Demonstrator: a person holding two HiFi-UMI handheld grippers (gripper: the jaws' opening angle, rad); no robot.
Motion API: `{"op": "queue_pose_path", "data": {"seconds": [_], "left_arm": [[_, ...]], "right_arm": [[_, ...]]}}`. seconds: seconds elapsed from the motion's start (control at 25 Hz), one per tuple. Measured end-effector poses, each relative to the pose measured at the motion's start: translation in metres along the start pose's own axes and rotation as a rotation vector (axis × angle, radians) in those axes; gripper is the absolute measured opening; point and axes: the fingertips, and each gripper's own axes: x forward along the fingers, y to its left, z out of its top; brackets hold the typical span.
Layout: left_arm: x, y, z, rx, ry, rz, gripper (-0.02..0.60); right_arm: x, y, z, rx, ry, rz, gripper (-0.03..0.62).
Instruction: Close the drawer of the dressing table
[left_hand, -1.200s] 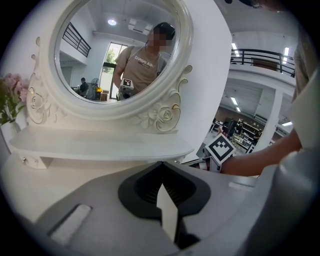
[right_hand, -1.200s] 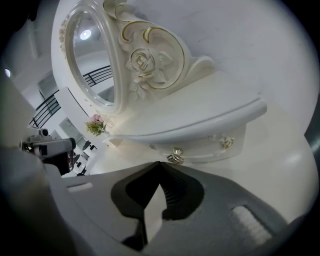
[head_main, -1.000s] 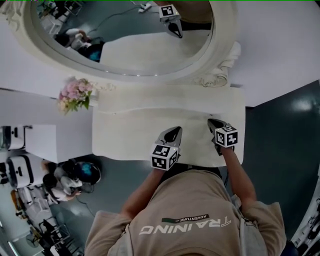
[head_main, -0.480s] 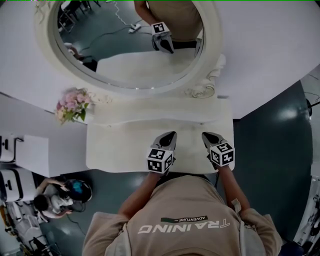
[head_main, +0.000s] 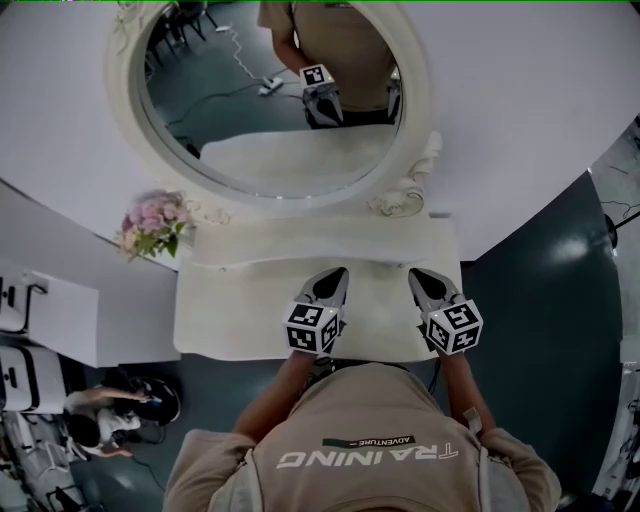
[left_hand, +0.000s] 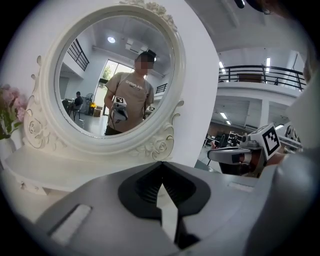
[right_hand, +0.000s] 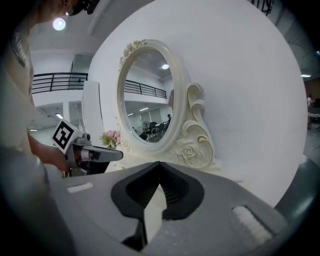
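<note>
The white dressing table (head_main: 240, 310) stands against the wall under its oval mirror (head_main: 270, 110). I see no drawer in any view: the table's front lies hidden under the top's edge and the person's torso. My left gripper (head_main: 332, 280) hovers over the front middle of the tabletop, shut and empty. My right gripper (head_main: 422, 280) hovers beside it near the right end, also shut on nothing. In the left gripper view the left gripper (left_hand: 161, 163) points at the mirror frame (left_hand: 150, 147). In the right gripper view the right gripper (right_hand: 160, 163) faces the carved frame (right_hand: 192, 142).
A vase of pink flowers (head_main: 150, 222) stands at the tabletop's back left corner. White cabinets (head_main: 40, 310) sit to the left, and a person (head_main: 95, 425) crouches on the dark floor below them. Dark floor (head_main: 540, 330) lies right of the table.
The head camera has shifted, so the mirror shows more fully. The right gripper has drawn back toward the table's front edge, level with the left one. Both stay shut.
</note>
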Motion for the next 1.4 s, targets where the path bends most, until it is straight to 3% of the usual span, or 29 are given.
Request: {"op": "queue_pose_path", "data": {"seconds": [0.2, 0.4, 0.72, 0.96, 1.24, 1.4], "left_arm": [[-0.016, -0.006, 0.053, -0.027, -0.120, -0.025, 0.018], [-0.027, -0.015, 0.096, 0.032, -0.208, -0.034, 0.018], [-0.032, -0.018, 0.131, 0.147, -0.255, -0.032, 0.018], [-0.029, -0.017, 0.153, 0.182, -0.292, -0.022, 0.018], [-0.029, -0.021, 0.179, 0.266, -0.338, -0.010, 0.018], [-0.031, -0.022, 0.183, 0.268, -0.348, -0.008, 0.018]], "right_arm": [[-0.011, 0.011, 0.043, -0.036, -0.091, 0.019, 0.003], [-0.019, 0.020, 0.078, -0.077, -0.144, 0.038, 0.003], [-0.037, 0.025, 0.128, -0.164, -0.235, 0.037, 0.003], [-0.055, 0.018, 0.170, -0.241, -0.362, -0.054, 0.002], [-0.058, 0.017, 0.187, -0.255, -0.394, -0.068, 0.002], [-0.054, 0.016, 0.185, -0.246, -0.382, -0.060, 0.002]]}}
